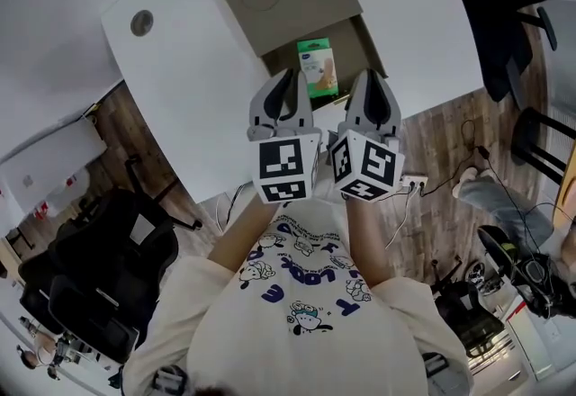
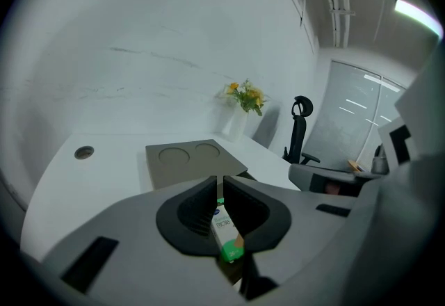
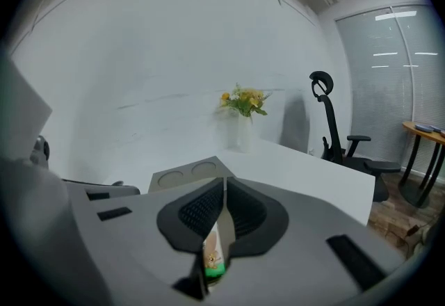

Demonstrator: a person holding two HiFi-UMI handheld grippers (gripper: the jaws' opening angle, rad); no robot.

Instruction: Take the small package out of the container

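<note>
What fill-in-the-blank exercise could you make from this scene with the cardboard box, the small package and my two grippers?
1. The small green and white package lies ____ the open brown cardboard box.
2. The box stands on a ____ table.
3. The left gripper and the right gripper both have their jaws ____.
4. The white vase holds ____ flowers.
Missing words: inside; white; shut; yellow.
</note>
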